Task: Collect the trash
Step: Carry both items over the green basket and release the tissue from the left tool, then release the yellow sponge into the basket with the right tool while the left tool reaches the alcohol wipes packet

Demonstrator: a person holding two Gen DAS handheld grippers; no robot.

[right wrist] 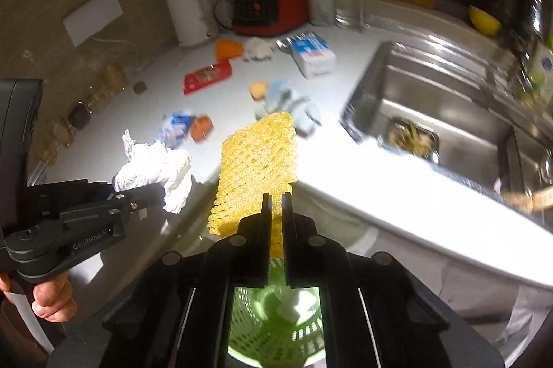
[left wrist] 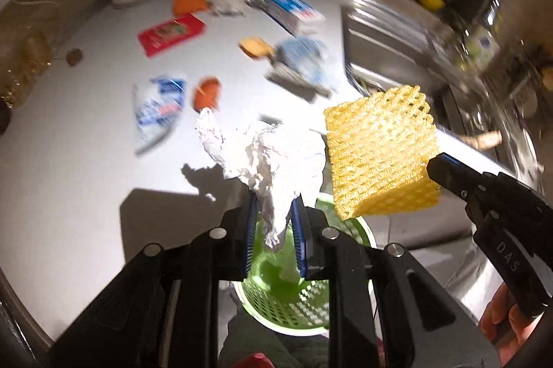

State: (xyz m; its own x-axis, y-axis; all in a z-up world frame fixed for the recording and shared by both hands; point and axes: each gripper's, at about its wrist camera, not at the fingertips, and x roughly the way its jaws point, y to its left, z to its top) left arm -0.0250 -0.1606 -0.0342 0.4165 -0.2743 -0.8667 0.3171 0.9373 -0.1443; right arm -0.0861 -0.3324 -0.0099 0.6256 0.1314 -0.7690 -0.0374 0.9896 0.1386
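Note:
My left gripper (left wrist: 274, 212) is shut on a crumpled white paper towel (left wrist: 273, 157) and holds it above a green mesh basket (left wrist: 293, 305). My right gripper (right wrist: 275, 198) is shut on a yellow foam fruit net (right wrist: 257, 167), held over the same basket (right wrist: 276, 326). The right gripper also shows in the left wrist view (left wrist: 435, 171), gripping the net (left wrist: 380, 153). The left gripper with the towel (right wrist: 155, 167) shows in the right wrist view (right wrist: 159, 191). White trash lies in the basket.
On the white counter (left wrist: 86, 126) lie a red packet (left wrist: 171, 34), an orange wrapper (left wrist: 186, 3), a blue-white bag (left wrist: 160, 107), an orange piece (left wrist: 206, 93), a blue carton (right wrist: 312, 55) and a cloth (right wrist: 287, 107). A steel sink (right wrist: 449, 112) is at right; a red appliance (right wrist: 268, 5) and paper roll (right wrist: 185, 11) stand behind.

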